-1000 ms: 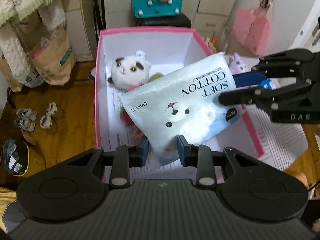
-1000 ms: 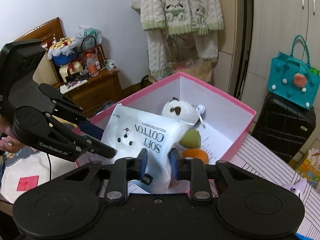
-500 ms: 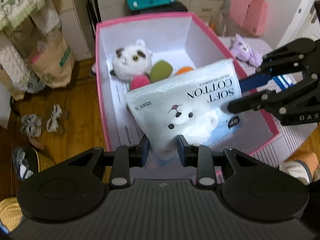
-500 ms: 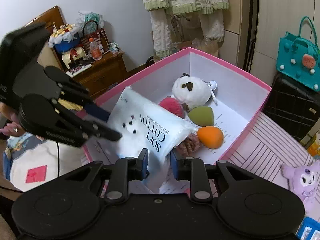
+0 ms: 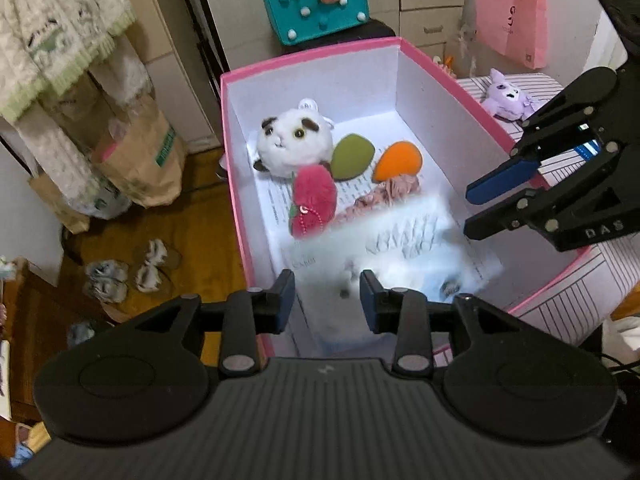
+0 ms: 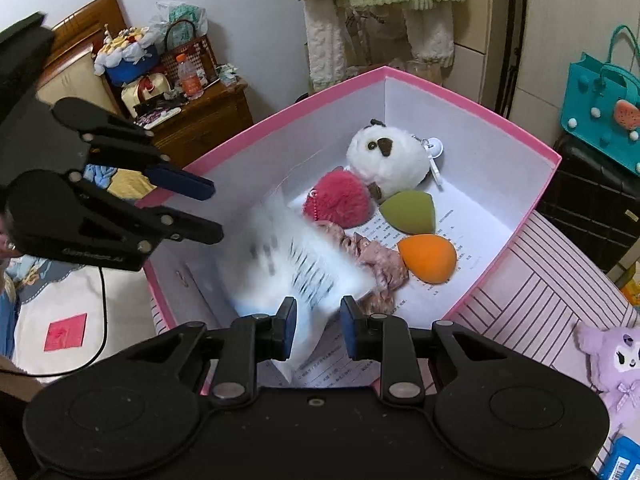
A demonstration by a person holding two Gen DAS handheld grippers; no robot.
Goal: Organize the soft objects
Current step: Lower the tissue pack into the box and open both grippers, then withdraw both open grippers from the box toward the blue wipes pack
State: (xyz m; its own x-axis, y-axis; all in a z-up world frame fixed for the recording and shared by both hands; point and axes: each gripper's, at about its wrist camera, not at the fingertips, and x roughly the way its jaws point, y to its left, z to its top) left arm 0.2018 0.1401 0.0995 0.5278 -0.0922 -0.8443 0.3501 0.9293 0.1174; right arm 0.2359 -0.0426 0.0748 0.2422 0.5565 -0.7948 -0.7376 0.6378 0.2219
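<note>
The white "Soft Cotton" pack [image 5: 400, 248] [image 6: 296, 264] is motion-blurred, lying low inside the pink box [image 5: 312, 56] [image 6: 472, 96] at its near end. My left gripper [image 5: 327, 294] [image 6: 214, 214] hovers over the box's near rim. Its jaws are opening and the pads do not press the pack below them. My right gripper [image 6: 318, 320] [image 5: 470, 213] is open above the box's side, with nothing between its fingers. Deeper in the box sit a white plush [image 5: 294, 144], a red pompom [image 5: 314, 204], a green sponge [image 5: 352, 156], an orange sponge [image 5: 398, 162] and a pink scrunchie [image 5: 392, 194].
A purple plush [image 6: 612, 360] [image 5: 506, 96] lies on the striped surface [image 6: 540, 292] beside the box. A teal bag [image 5: 316, 4] sits on a black suitcase [image 6: 592, 184] behind it. Paper bags [image 5: 136, 160] and slippers are on the wooden floor to the left.
Both grippers have let go of the cotton pack, and it has dropped from above the box into its near end. The toys behind it are now uncovered.
</note>
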